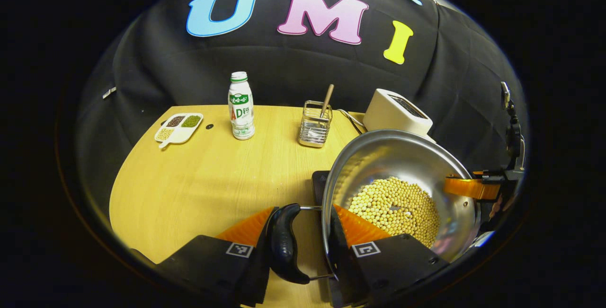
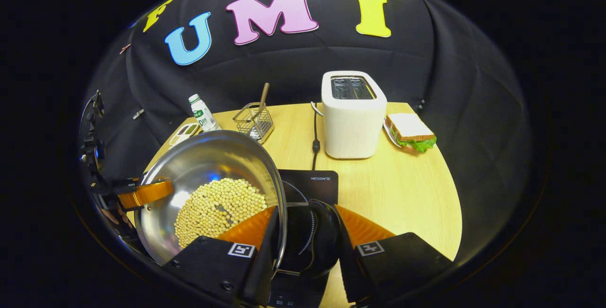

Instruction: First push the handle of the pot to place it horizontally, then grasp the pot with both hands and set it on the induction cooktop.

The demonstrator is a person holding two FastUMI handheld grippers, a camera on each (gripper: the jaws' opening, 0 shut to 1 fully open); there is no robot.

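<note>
The induction cooktop bore a small white brand word, seemingly "NEGON"; the bottle carried large letters "AD".

On the table are seen a bottle, a bean tray, a wire caddy with a stick, a toaster and a sandwich.
</note>
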